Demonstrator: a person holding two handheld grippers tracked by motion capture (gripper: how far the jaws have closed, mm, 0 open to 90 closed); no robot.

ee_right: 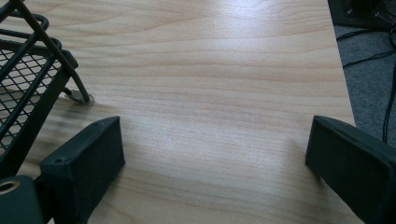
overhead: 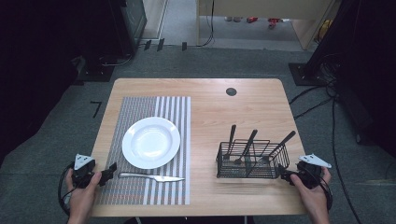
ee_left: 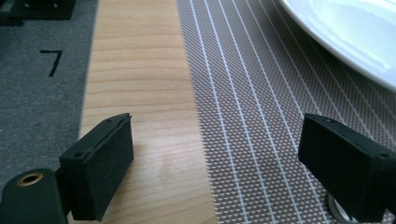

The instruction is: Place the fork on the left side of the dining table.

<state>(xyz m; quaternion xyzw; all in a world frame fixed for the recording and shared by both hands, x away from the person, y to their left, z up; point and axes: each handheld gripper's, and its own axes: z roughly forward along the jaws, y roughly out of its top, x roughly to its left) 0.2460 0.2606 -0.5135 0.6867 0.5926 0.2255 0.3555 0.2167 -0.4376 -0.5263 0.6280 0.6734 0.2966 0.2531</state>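
Both sets of jaws are wide and hold nothing — my guess is the left gripper (overhead: 111, 169) should come down slowly on the silver metal knife (overhead: 152, 177), low in the frame — square across its handle.

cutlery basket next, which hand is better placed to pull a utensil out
Right. The right claw sits open beside the wire cutlery basket, near its leaning handles. The left claw is across the table by the knife.

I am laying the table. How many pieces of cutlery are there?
4: three black-handled pieces stand in the wire basket; one knife lies on the placemat below the plate.
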